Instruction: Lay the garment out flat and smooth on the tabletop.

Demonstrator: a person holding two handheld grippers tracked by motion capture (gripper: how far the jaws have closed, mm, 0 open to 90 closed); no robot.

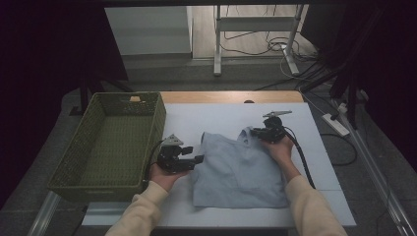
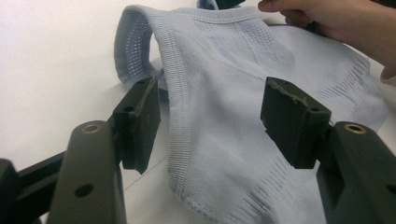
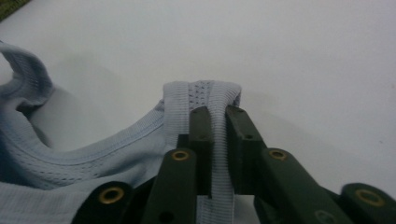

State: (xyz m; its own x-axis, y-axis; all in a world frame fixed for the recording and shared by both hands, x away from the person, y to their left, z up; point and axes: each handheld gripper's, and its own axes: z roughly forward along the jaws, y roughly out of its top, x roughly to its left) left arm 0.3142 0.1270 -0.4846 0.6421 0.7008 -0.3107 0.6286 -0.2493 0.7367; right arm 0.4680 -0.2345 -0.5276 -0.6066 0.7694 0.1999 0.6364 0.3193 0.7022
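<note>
A light blue knit sleeveless top [image 1: 238, 169] lies spread on the white table [image 1: 221, 110], its straps toward the far side. My right gripper [image 1: 250, 132] is at the top's far edge, shut on a shoulder strap [image 3: 201, 91]; in the right gripper view the strap runs between the two pressed pads of this gripper [image 3: 217, 114]. My left gripper [image 1: 198, 158] rests at the top's left edge with its jaws open. In the left gripper view the ribbed armhole edge of the top [image 2: 224, 154] lies between the spread pads of this gripper [image 2: 210, 98], which do not touch it.
An empty green woven basket [image 1: 157, 123] stands on the table's left part, close to my left hand. The hand on the right gripper [image 2: 336, 23] rests on the top's far side. Beyond the table are a metal frame [image 1: 216, 49], floor cables and a power strip [image 1: 336, 124].
</note>
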